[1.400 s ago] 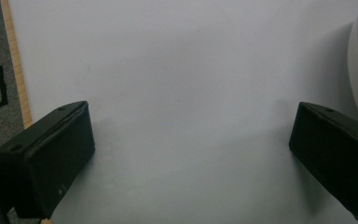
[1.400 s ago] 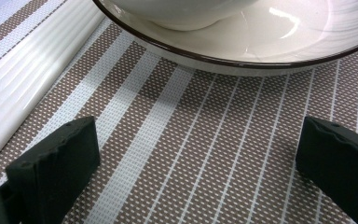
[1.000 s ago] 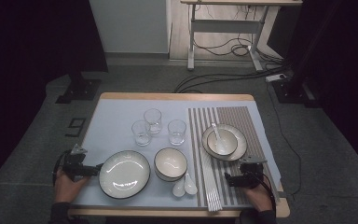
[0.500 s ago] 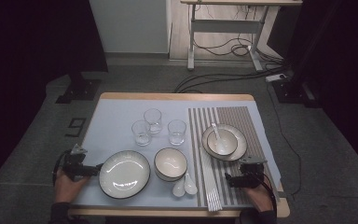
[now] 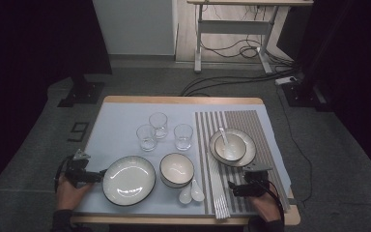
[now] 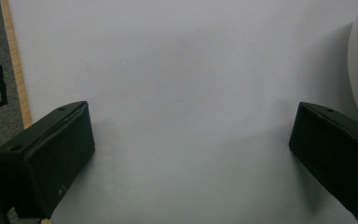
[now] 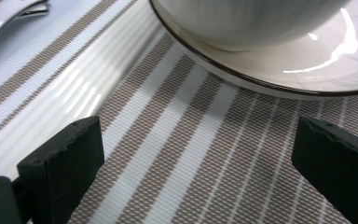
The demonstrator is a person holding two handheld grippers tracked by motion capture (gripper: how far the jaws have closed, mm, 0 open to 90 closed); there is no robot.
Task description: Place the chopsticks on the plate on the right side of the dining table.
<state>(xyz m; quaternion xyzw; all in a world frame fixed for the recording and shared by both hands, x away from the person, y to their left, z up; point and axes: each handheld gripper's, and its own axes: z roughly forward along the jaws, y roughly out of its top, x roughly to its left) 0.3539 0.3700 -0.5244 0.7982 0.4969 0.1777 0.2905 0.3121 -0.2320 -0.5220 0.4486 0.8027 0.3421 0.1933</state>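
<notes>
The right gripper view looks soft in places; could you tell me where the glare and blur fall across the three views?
Right gripper view: bright glare on the plate, bowl soft, striped mat sharp. Left gripper view: even light, soft shadows beside the jaws on the pale mat. High view: table lit, surroundings dark, sheen on the large plate.

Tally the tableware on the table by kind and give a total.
Glasses: 3
Plates: 2
Bowls: 2
Spoons: 3
Striped mats: 1
Total: 11
</notes>
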